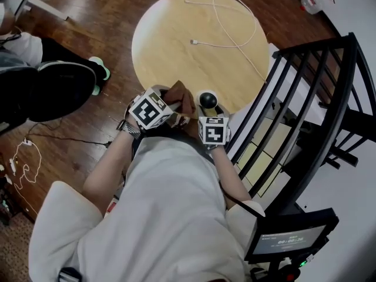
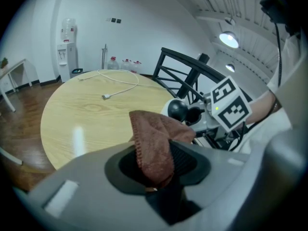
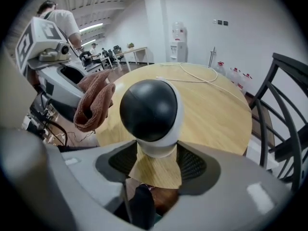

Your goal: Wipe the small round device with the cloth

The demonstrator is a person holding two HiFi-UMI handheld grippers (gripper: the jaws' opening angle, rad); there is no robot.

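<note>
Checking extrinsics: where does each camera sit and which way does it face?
Head view: on the person's head, facing steeply down at the round table; shows both forearms, left gripper, right gripper.
Left gripper view: on the left gripper, facing along its jaws, shut on the cloth, across the table; right gripper at right.
Right gripper view: on the right gripper, facing along its jaws holding the small round device; left gripper at left.
Shared: all see the table and white cable.

Round wooden table (image 1: 170, 57) stood on dark wood floor (image 1: 88, 16); white cable (image 1: 235, 46) lay looped far right.
</note>
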